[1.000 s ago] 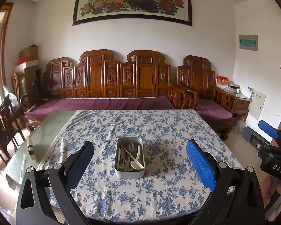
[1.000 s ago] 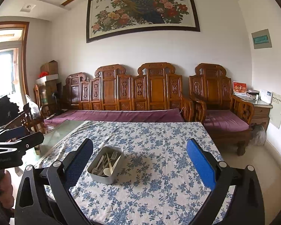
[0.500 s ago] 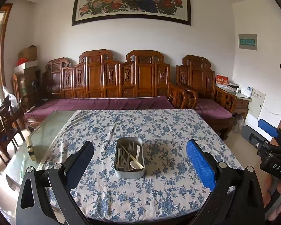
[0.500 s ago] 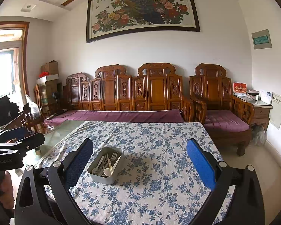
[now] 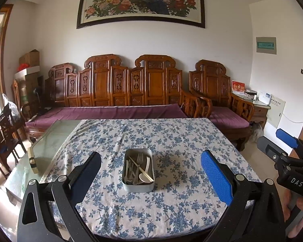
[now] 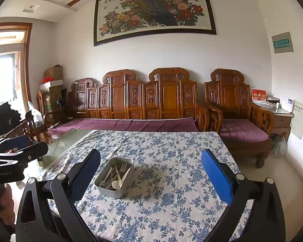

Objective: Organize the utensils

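A grey metal tin (image 5: 138, 187) (image 6: 103, 187) sits on the blue-flowered tablecloth (image 5: 171, 141) (image 6: 171, 161). Inside it lie a fork (image 5: 139, 158), a white spoon (image 5: 144, 176), chopsticks and other pale utensils, all jumbled. My left gripper (image 5: 150, 171) is open, held back from the table's near edge with the tin framed between its fingers. My right gripper (image 6: 150, 171) is open too, with the tin near its left finger. Each gripper shows at the edge of the other's view, held by a hand.
A bare glass strip of the table (image 5: 50, 141) runs along the left, with a small pale block (image 5: 32, 160) on it. A carved wooden sofa (image 5: 121, 92) with purple cushions stands behind the table, an armchair (image 5: 222, 100) at right, dark chairs (image 5: 4, 133) at left.
Both views drift very slightly; the tin and utensils have not moved and both grippers stay open.
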Action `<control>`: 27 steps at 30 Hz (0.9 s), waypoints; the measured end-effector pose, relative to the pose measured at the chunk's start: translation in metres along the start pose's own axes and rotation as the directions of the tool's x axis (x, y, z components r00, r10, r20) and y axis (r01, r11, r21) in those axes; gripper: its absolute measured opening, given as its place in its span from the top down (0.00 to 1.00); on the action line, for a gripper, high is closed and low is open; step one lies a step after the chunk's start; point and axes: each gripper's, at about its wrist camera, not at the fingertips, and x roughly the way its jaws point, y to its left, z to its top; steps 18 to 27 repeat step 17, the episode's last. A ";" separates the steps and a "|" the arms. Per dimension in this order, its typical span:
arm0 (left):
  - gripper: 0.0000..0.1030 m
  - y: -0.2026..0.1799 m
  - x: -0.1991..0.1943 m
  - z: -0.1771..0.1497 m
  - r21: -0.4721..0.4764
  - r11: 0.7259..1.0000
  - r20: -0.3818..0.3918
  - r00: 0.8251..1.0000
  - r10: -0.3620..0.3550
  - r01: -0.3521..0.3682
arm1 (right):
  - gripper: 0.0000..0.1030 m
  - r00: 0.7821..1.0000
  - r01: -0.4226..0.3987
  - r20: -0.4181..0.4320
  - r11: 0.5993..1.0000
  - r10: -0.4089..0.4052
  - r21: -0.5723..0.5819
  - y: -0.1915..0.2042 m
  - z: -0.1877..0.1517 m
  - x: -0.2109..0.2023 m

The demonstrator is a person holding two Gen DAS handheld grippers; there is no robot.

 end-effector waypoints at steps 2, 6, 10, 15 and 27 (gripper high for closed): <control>0.07 0.000 0.000 0.000 0.001 1.000 0.000 1.000 -0.002 0.002 | 0.02 1.000 -0.001 0.000 1.000 0.001 0.002 0.000 0.000 0.000; 0.07 -0.001 -0.002 0.000 0.002 1.000 0.003 1.000 -0.006 0.006 | 0.02 1.000 0.000 0.000 1.000 0.000 0.000 0.000 -0.001 0.000; 0.07 -0.002 -0.002 0.000 0.002 1.000 0.002 1.000 -0.005 0.005 | 0.02 1.000 -0.001 -0.001 1.000 0.001 0.000 0.000 -0.001 0.000; 0.07 -0.003 -0.002 0.001 0.002 1.000 -0.003 1.000 -0.004 0.004 | 0.02 1.000 -0.002 -0.001 1.000 0.002 0.000 0.001 0.000 0.000; 0.07 -0.003 -0.002 0.002 0.002 1.000 -0.002 1.000 -0.005 0.005 | 0.02 1.000 -0.004 -0.001 1.000 0.004 0.000 0.001 0.000 0.000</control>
